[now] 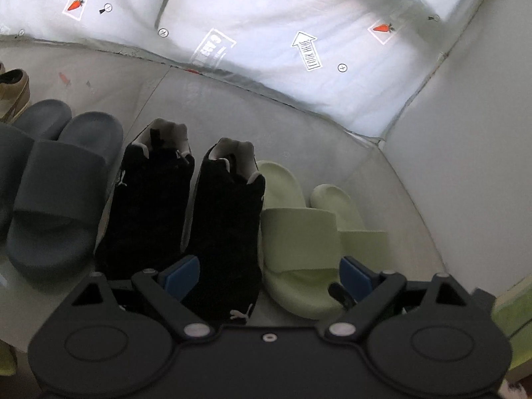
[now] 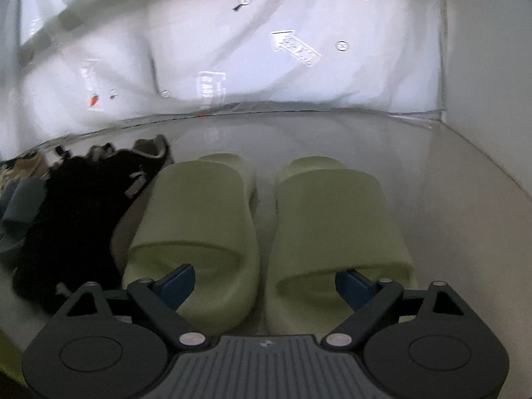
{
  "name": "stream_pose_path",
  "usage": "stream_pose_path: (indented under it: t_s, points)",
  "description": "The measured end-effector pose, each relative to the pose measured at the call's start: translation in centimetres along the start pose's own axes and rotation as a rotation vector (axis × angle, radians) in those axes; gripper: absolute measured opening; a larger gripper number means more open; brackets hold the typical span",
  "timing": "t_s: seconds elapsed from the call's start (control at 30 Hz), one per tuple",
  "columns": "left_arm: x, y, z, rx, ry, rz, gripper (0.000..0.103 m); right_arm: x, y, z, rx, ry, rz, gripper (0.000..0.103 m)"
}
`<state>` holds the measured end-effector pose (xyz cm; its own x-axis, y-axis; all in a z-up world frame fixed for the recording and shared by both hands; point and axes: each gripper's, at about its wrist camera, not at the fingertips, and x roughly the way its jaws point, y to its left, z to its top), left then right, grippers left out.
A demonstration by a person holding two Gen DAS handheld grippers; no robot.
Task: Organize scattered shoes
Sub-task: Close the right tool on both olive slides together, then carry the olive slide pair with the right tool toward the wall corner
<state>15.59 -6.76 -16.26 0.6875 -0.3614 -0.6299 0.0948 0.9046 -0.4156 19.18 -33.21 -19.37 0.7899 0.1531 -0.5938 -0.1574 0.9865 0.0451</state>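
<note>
Shoes stand in a row on a pale floor against a white printed sheet. In the left wrist view a pair of grey slides (image 1: 50, 196) is at the left, a pair of black sneakers (image 1: 186, 212) in the middle and a pair of pale green slides (image 1: 306, 232) at the right. My left gripper (image 1: 271, 274) is open, just above the toes of the right sneaker and the left green slide, holding nothing. In the right wrist view the green slides (image 2: 266, 229) fill the centre, toes toward me. My right gripper (image 2: 264, 286) is open above their toes, gripping neither.
A tan shoe (image 1: 11, 94) sits at the far left beyond the grey slides. A white wall (image 1: 465, 153) closes the right side. The printed sheet (image 2: 266, 50) rises behind the row. Bare floor (image 2: 449, 199) lies right of the green slides.
</note>
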Motion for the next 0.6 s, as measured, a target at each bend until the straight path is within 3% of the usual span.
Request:
stream_pose_path:
  t_s: [0.17, 0.47, 0.5, 0.6]
  points:
    - [-0.2, 0.6, -0.4, 0.034, 0.018, -0.002, 0.092, 0.9, 0.6, 0.1, -0.026, -0.033, -0.023, 0.083]
    - [-0.8, 2.1, -0.1, 0.025, 0.005, -0.001, 0.092, 1.4, 1.4, 0.4, -0.042, -0.077, -0.038, 0.040]
    - [-0.8, 2.1, 0.0, 0.024, 0.002, -0.003, 0.092, 1.2, 1.4, 0.6, -0.035, -0.081, -0.040, 0.031]
    - [-0.8, 2.0, 0.5, 0.016, -0.018, -0.021, 0.092, 0.8, 1.4, 1.5, -0.031, -0.097, -0.044, 0.026]
